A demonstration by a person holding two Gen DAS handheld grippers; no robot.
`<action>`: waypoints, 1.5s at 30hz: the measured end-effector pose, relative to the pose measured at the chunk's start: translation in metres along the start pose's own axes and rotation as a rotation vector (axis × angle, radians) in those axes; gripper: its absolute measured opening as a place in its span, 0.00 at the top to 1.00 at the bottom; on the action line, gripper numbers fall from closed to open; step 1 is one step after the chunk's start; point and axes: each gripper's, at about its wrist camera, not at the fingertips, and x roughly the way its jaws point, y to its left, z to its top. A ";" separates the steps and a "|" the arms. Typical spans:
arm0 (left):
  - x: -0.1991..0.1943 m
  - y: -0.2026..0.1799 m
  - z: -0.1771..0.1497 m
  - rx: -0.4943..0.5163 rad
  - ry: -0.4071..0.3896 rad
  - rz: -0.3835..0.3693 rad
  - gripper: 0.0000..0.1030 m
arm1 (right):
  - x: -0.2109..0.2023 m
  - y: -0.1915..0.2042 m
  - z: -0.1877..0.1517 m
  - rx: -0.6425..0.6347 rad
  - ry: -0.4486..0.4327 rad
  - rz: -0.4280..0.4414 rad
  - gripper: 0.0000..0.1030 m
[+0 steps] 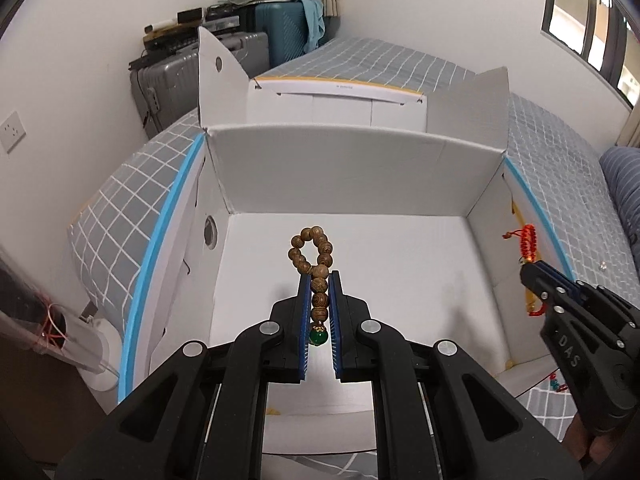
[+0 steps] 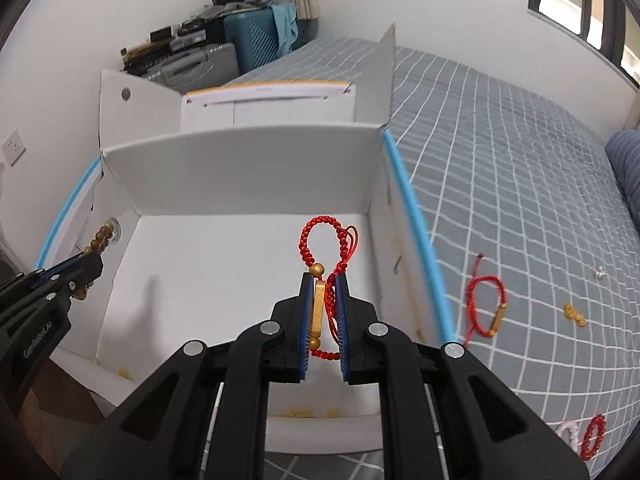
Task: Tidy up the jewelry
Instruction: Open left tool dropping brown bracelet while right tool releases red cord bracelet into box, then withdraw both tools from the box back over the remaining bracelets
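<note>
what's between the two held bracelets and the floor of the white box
Nothing visible. The wooden bead bracelet in the left gripper and the red braided bracelet in the right gripper both hang over the open white box, whose bare floor lies below them with its flaps folded out.

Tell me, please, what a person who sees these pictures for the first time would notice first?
First, the wooden bead bracelet with a green bead, pinched in the left gripper above the open white box. Next, the red braided bracelet with a gold bar, pinched in the right gripper over the same box. More red bracelets lie on the grey checked bedcover to the right.
</note>
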 end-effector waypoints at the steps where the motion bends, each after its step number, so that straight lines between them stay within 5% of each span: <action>1: 0.003 0.001 -0.001 0.003 0.004 0.001 0.92 | 0.004 0.002 0.000 0.003 0.007 0.002 0.90; 12: 0.017 -0.007 -0.004 0.021 0.029 0.025 0.89 | 0.020 0.005 -0.002 -0.007 0.041 -0.027 0.87; 15: 0.019 -0.008 -0.005 0.025 0.038 0.036 0.81 | 0.016 0.006 -0.003 -0.016 0.025 -0.023 0.55; 18: 0.016 -0.004 -0.005 0.010 0.028 0.040 0.58 | 0.010 0.009 -0.002 -0.025 0.000 -0.028 0.47; 26: 0.002 0.003 -0.003 -0.011 -0.022 0.063 0.33 | -0.011 0.006 0.002 -0.011 -0.064 -0.049 0.17; 36: -0.009 -0.003 -0.001 0.000 -0.057 0.068 0.09 | -0.022 -0.012 0.002 0.031 -0.077 -0.067 0.12; 45: -0.025 -0.035 0.005 0.030 -0.078 0.024 0.05 | -0.044 -0.043 -0.001 0.075 -0.096 -0.088 0.09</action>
